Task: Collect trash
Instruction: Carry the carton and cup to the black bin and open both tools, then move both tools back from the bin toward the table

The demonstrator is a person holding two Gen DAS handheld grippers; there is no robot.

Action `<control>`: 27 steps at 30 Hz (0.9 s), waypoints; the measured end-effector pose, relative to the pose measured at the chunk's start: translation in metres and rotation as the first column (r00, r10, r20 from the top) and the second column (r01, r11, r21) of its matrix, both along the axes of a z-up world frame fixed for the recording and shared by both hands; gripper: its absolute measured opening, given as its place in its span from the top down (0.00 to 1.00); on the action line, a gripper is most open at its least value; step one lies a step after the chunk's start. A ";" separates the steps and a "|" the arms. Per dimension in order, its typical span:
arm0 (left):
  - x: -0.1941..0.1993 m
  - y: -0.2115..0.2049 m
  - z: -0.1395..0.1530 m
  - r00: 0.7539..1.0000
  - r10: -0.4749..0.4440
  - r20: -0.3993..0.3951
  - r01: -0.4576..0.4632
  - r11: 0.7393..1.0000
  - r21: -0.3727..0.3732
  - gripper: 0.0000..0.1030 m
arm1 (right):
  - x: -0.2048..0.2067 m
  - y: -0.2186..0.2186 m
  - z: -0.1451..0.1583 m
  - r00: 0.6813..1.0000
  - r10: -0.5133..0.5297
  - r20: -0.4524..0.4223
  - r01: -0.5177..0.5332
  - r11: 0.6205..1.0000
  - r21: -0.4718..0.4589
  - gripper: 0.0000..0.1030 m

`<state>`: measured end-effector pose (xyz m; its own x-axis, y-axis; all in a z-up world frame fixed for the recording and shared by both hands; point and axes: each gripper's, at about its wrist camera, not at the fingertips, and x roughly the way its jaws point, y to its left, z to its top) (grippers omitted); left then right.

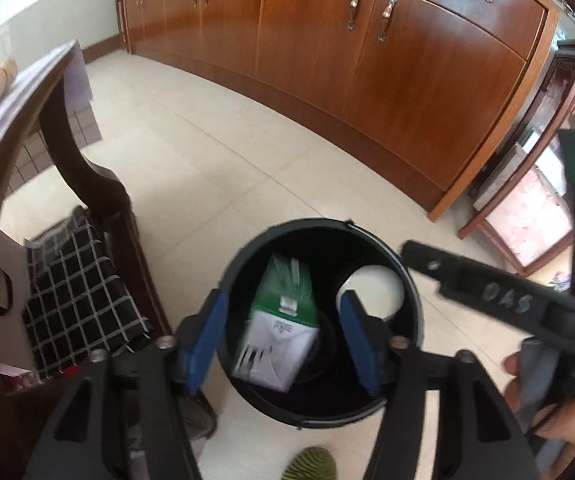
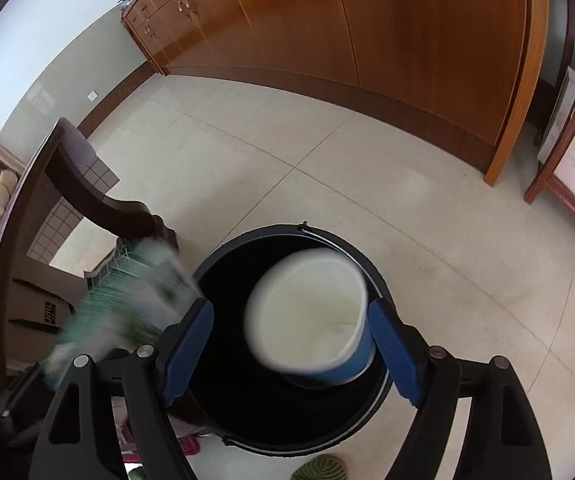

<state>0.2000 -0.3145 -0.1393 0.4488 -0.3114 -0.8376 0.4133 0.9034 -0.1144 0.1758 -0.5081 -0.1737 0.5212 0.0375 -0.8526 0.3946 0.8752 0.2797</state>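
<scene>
Left claw (image 1: 283, 332) open, green-and-white carton (image 1: 283, 320) unclamped | right claw (image 2: 291, 344) open, white-lined blue paper cup (image 2: 311, 320) unclamped | round black plastic bin (image 2: 223, 256) lies directly below both.

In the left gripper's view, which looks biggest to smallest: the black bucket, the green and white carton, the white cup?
1. black bucket, widest by far.
2. green and white carton, filling much of the bucket's mouth.
3. white cup, though a blue finger pad covers its edge, so its full size is unsure.

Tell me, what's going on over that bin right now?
Both hand-held grippers open: left, right. Carton and cup loose, over bin. Nothing in the way.
</scene>
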 end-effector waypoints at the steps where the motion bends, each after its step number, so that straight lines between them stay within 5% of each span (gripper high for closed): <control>1: -0.002 0.001 0.004 1.000 0.004 0.010 -0.004 1.000 -0.003 0.40 | -0.001 -0.002 0.003 1.000 -0.019 0.007 0.019 1.000 -0.004 0.21; 15: -0.027 0.022 0.083 0.985 0.058 0.165 -0.039 0.993 -0.113 0.40 | -0.028 0.003 0.068 0.981 -0.095 0.167 0.118 0.984 -0.132 0.21; 27: -0.045 0.130 0.128 0.937 0.233 0.261 -0.200 0.969 -0.147 0.33 | -0.034 0.073 0.120 0.941 0.044 0.334 0.012 0.986 -0.163 0.21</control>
<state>0.1548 -0.1850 -0.0116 0.7233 -0.2687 -0.6361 0.2390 0.9617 -0.1345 0.1415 -0.4351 -0.0542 0.7785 -0.0749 -0.6231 0.2880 0.9248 0.2487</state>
